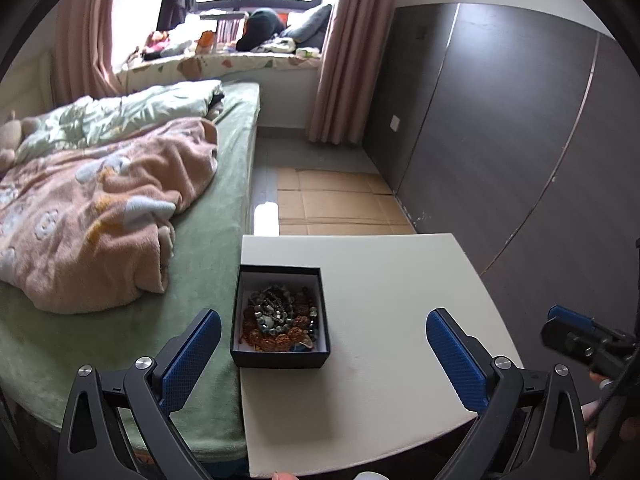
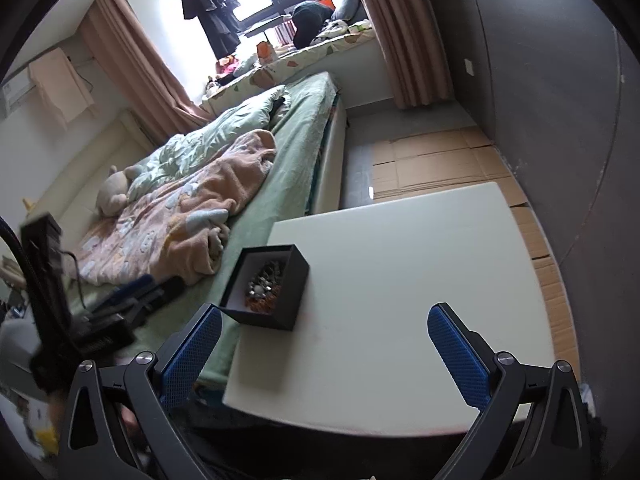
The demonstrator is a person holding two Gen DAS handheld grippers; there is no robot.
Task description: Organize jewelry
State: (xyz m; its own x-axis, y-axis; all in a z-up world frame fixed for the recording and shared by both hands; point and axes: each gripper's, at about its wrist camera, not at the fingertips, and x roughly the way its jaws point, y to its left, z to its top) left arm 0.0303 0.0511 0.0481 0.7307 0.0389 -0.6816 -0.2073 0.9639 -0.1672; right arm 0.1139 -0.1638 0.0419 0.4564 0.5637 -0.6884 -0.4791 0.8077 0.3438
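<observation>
A small black box [image 1: 280,354] with a white lining stands at the left edge of a white table [image 1: 380,300]. It holds a tangle of jewelry [image 1: 280,318]: bead bracelets, orange and dark. My left gripper [image 1: 322,330] is open and empty, its blue-padded fingers held above the table on either side of the box. My right gripper [image 2: 324,326] is open and empty, above the table's near edge, right of the box [image 2: 294,300]. The jewelry [image 2: 264,288] shows inside. The right gripper appears at the left view's right edge [image 1: 576,332]; the left one blurred in the right view [image 2: 132,296].
A bed [image 1: 224,280] with green sheet and pink blanket [image 1: 100,216] abuts the table's left side. Flattened cardboard [image 1: 340,204] covers the floor beyond the table. A dark wardrobe wall [image 1: 500,140] runs along the right. A cluttered window seat [image 1: 240,52] is at the back.
</observation>
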